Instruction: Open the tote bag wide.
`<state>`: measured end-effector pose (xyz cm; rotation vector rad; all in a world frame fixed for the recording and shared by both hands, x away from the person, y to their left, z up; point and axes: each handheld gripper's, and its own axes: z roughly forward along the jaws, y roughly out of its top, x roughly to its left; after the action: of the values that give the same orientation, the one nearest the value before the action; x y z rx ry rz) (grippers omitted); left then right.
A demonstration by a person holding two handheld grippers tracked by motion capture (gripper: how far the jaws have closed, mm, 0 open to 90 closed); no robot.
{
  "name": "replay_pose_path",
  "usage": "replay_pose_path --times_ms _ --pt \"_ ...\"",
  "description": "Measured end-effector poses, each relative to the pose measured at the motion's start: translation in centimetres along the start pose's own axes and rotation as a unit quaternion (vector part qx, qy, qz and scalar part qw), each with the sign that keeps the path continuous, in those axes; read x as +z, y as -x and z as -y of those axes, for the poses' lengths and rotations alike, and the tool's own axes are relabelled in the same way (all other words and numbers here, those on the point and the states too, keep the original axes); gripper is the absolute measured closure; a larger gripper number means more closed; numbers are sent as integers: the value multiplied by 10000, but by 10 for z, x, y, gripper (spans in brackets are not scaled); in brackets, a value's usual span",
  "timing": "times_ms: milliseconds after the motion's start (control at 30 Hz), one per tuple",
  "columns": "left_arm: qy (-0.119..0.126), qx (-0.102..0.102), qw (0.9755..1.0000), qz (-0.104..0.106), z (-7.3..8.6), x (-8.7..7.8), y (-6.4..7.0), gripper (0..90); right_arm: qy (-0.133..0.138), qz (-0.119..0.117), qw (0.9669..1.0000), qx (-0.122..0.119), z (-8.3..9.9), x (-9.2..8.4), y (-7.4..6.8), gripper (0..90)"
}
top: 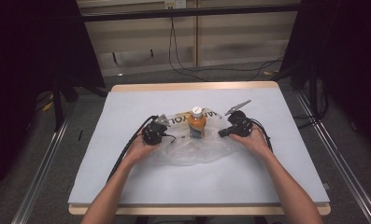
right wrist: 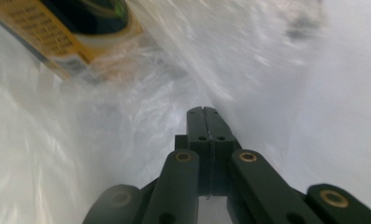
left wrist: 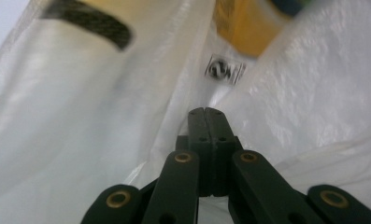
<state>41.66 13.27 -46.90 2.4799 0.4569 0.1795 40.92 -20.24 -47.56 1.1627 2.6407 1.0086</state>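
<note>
A pale grey-blue table (top: pixel 127 163) with a light wooden rim is taking up the middle of the high view, and a person's two bare forearms are reaching onto it from the near edge. A crumpled, see-through plastic bag (top: pixel 197 149) with yellow and black lettering is lying near the table's centre, spreading between the two hands. An orange bottle (top: pixel 197 123) with a white cap is standing upright at the bag's far side, between the two grippers; whether it is fully inside the bag cannot be told. The left gripper (top: pixel 159 126) is sitting at the bag's left edge, and in the left gripper view its jaws are pressing together with bag film bunching around their tips. The right gripper (top: pixel 230 128) is sitting at the bag's right edge, its jaws likewise closing flat against each other amid the film in the right gripper view.
</note>
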Motion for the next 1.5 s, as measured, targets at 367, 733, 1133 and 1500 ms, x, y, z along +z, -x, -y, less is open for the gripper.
replay_pose_path --times_ms 367,733,1133,1500 --pt "-185 243 9995 -113 34 -28 -4 900 -268 232 9994 -49 24 -27 11 900" --pt "-128 269 9992 -270 40 -32 5 900 -368 462 9976 -359 30 -33 6 900" --pt "449 -22 9990 -31 9 -25 7 900 313 128 9992 -233 16 -47 1 900" --pt "782 150 9967 166 -30 -51 28 900 570 -162 9963 -619 -23 -50 -21 900"
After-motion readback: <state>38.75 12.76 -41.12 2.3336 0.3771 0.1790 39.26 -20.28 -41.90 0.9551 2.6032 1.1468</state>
